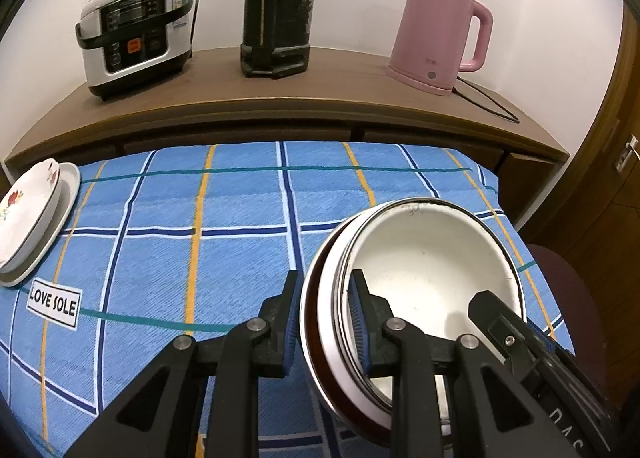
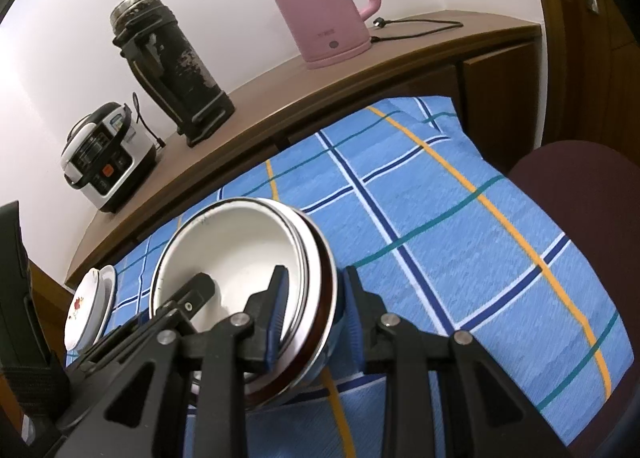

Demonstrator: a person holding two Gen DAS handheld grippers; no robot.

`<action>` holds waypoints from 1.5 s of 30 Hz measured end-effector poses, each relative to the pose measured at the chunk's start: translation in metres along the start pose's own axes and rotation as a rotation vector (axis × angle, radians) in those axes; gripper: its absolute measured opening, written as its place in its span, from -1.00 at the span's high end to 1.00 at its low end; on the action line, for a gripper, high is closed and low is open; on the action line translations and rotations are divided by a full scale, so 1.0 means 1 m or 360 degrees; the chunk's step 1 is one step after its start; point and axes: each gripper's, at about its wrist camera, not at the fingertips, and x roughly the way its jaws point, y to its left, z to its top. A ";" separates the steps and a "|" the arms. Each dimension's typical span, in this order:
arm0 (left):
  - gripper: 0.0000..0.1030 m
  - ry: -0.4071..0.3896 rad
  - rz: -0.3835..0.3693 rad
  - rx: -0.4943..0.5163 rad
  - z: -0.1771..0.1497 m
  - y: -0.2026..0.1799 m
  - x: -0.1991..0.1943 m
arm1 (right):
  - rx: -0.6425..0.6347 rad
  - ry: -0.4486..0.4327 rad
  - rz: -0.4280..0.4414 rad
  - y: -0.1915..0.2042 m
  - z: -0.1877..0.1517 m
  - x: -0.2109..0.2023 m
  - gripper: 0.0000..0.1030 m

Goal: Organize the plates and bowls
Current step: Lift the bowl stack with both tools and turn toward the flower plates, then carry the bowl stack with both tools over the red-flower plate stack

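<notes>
While both grippers straddle opposite rims of the stack of nested white enamel and steel bowls (image 1: pixel 432 270), it sits tilted above the right part of the blue plaid cloth-covered desk (image 1: pixel 224 210). Left gripper (image 1: pixel 326 322) jaws spread around the stack's left rim; right gripper (image 2: pixel 314 318) jaws spread around its right rim, contact unclear. Two stacked white plates, top one flowered (image 1: pixel 28 214), rest at the desk's left edge. Behind, a brown wooden shelf (image 1: pixel 320 82) carries a pink electric kettle (image 1: pixel 436 34).
</notes>
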 end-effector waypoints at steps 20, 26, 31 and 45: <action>0.49 -0.0014 0.0060 -0.0056 -0.007 0.027 -0.006 | -0.0049 0.0035 0.0052 0.024 -0.013 0.007 0.47; 0.49 -0.0011 0.0075 -0.0081 -0.007 0.037 -0.007 | -0.0068 0.0042 0.0064 0.032 -0.014 0.009 0.47; 0.49 -0.0006 0.0093 -0.0092 -0.008 0.043 -0.007 | -0.0080 0.0059 0.0077 0.040 -0.016 0.013 0.47; 0.49 -0.0026 0.0124 -0.0137 -0.008 0.063 -0.017 | -0.0120 0.0067 0.0106 0.059 -0.021 0.016 0.47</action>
